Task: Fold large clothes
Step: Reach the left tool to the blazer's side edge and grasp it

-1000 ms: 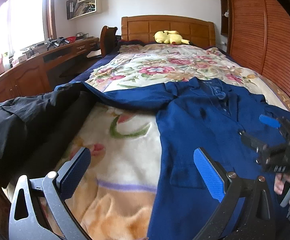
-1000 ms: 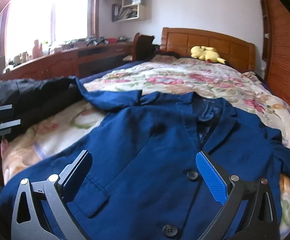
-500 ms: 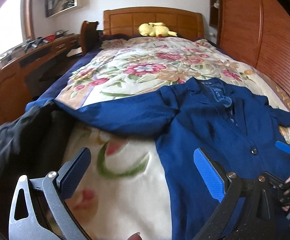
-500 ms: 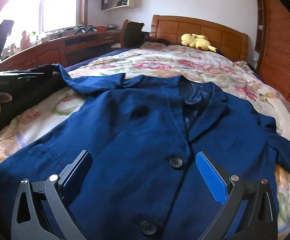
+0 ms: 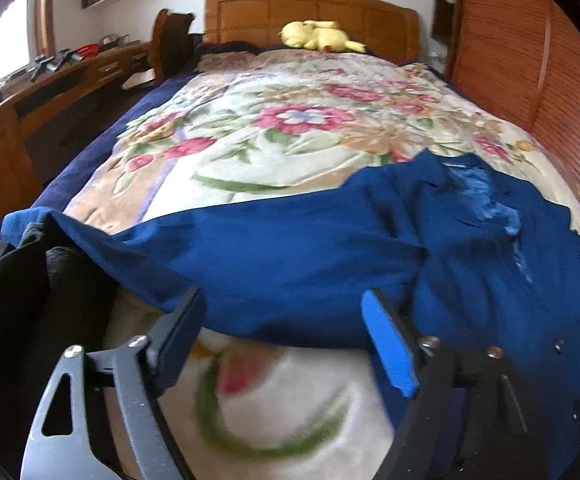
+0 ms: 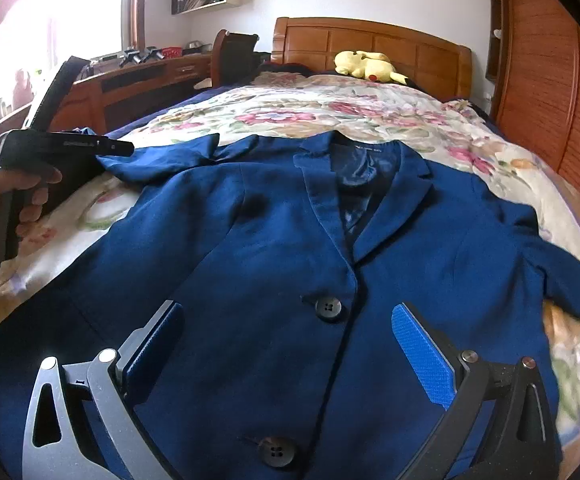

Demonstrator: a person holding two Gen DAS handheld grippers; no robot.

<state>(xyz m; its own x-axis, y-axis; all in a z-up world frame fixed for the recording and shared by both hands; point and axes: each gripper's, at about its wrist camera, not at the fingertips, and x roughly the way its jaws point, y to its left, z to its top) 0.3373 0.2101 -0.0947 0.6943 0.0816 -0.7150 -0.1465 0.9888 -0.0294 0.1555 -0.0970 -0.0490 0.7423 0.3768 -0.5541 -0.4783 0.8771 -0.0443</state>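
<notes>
The blue jacket [image 6: 290, 280] lies face-up on the bed [image 5: 290, 128]. The left gripper [image 5: 286, 340], jaws closing but empty, approaches the outstretched left sleeve [image 5: 250, 256], probably to fold it. The right gripper [image 6: 286, 356] hovers open above the buttons.

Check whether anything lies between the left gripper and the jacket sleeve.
Nothing visible does. The left gripper, its jaws just narrowed but still open, faces the jacket sleeve directly; the black garment lies off to the side.

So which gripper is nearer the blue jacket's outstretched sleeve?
Left. The left gripper sits just before the outstretched sleeve, closing, nothing gripped; the right gripper hovers over the jacket's buttoned front.
</notes>
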